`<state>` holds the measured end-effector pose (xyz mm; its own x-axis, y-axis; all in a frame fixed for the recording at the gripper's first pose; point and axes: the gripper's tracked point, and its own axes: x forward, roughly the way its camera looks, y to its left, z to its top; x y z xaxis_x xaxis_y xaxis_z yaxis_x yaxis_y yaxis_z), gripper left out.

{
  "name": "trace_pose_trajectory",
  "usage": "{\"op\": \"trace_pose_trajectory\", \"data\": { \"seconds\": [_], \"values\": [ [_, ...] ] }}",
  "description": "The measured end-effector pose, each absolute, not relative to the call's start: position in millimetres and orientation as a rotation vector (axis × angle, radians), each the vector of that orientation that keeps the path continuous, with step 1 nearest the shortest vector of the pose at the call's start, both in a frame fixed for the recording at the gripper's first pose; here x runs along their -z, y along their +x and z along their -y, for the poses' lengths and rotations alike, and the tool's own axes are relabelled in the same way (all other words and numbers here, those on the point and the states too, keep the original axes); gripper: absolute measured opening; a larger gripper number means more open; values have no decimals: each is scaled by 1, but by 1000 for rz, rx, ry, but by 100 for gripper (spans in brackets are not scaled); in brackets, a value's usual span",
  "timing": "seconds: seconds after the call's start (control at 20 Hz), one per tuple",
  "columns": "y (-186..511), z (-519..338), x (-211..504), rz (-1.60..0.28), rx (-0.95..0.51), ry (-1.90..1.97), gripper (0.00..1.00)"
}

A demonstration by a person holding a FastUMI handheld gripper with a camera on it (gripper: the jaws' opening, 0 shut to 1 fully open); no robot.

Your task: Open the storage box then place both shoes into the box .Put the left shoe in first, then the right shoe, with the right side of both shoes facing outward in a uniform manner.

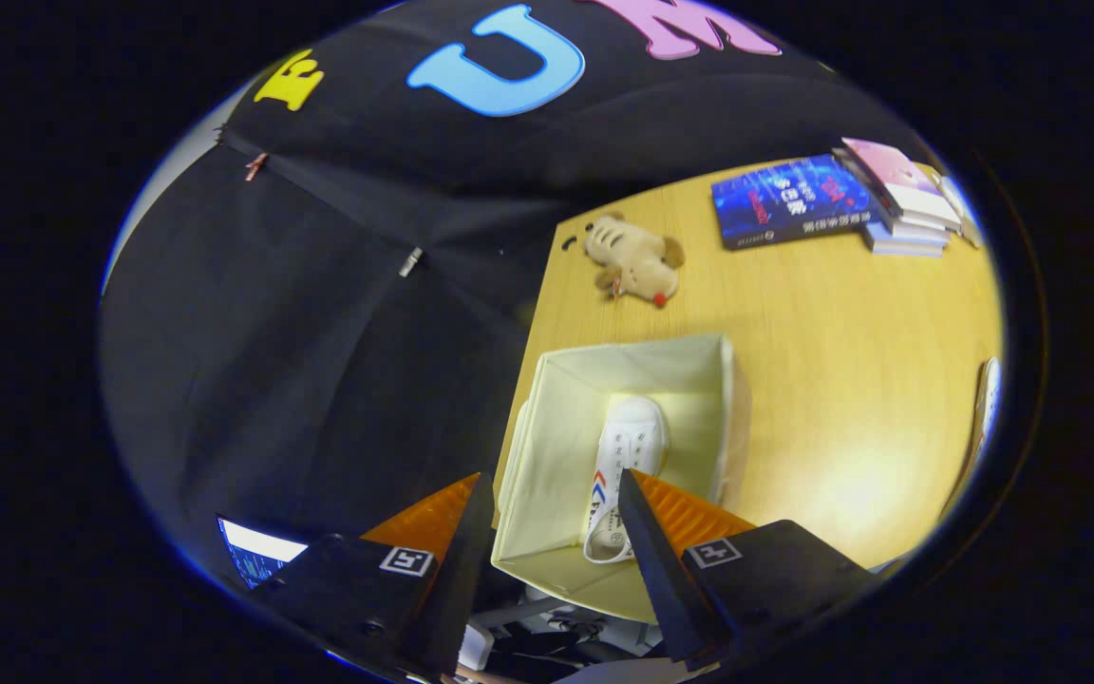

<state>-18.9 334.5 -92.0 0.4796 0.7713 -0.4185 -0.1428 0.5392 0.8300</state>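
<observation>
A cream fabric storage box (556, 418) stands open at the near left corner of the wooden table (841, 380). One white shoe (625, 470) with red and blue side stripes lies inside it, toe pointing away from me, near the box's right wall. My gripper (552, 494) hovers above the box's near edge, open, with nothing between its fingers. The shoe's heel sits just beside the right finger (647, 541). A sliver of a white object (987, 404) shows at the table's far right; I cannot tell what it is.
A tan plush toy (632, 261) lies on the table beyond the box. A blue book (789, 201) and a stack of books (903, 199) sit at the far right corner. The booth's black cloth hangs left of the table. Cables and a lit screen (257, 551) lie below.
</observation>
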Motion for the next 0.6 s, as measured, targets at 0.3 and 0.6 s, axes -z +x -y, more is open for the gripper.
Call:
{"op": "trace_pose_trajectory", "data": {
  "seconds": [0.3, 0.6],
  "values": [
    [-25, -183, 94, -663, -533, 707, 81],
    [-28, -28, 157, -603, -329, 616, 81]
  ]
}}
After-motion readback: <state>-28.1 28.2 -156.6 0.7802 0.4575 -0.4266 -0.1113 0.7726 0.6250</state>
